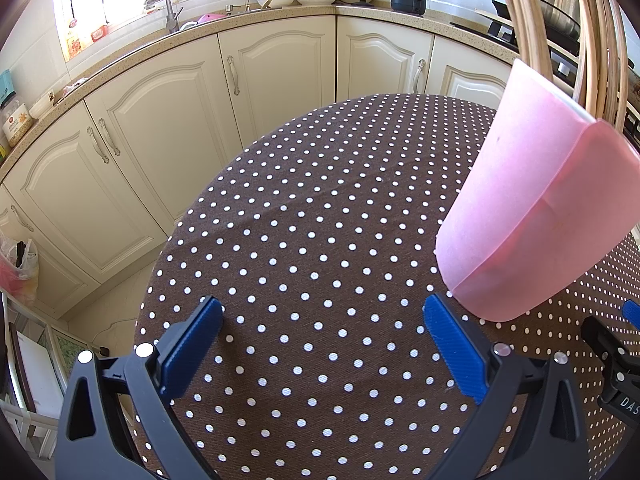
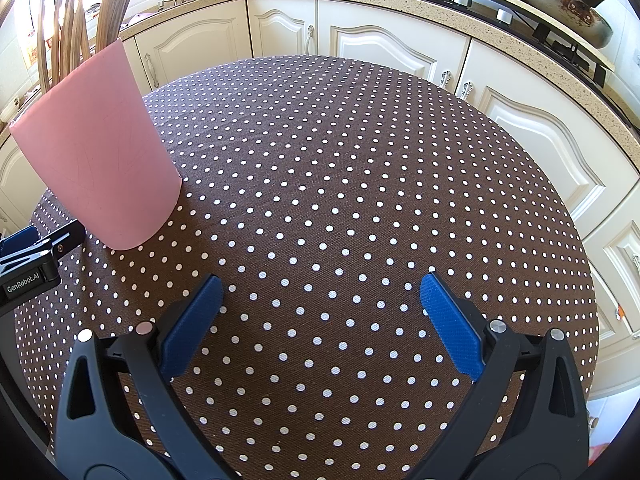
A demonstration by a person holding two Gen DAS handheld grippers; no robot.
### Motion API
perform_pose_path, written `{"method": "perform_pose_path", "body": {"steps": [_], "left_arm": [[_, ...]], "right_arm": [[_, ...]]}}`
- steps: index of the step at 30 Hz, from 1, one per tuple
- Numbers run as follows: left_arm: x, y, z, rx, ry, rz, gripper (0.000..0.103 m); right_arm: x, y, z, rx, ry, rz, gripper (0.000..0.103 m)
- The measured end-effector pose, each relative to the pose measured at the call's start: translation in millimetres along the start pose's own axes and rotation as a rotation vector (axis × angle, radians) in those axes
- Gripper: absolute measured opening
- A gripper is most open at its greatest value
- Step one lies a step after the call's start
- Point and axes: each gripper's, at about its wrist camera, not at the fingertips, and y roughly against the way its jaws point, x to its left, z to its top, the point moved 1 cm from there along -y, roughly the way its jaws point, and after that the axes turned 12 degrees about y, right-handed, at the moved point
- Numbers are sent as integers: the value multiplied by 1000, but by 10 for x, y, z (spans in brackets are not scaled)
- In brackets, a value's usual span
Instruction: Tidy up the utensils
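A pink plastic holder (image 1: 532, 216) stands on the desk (image 1: 320, 240), which wears a brown cloth with white polka dots. The holder is a smooth, slightly translucent tub, wider at its rim than at its rounded base, with a seam down one side in the left wrist view. A bundle of wooden chopsticks (image 1: 596, 40) rises out of its mouth, fanning a little above the rim. From the right wrist view the same holder (image 2: 100, 152) sits at the left part of the desk (image 2: 360, 160), chopsticks (image 2: 76, 12) upright in it. The left tool (image 1: 322, 312) is spread wide and empty, just beside the holder's base. The right tool (image 2: 320, 292) is also spread wide, gripping nothing, over bare cloth and apart from the holder.
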Motion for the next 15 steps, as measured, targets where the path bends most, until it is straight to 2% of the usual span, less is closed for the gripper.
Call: {"method": "perform_pose_path", "body": {"steps": [15], "left_arm": [[5, 6, 0, 0, 0, 0, 99]], "right_arm": [[-3, -7, 2, 0, 0, 0, 97]]}}
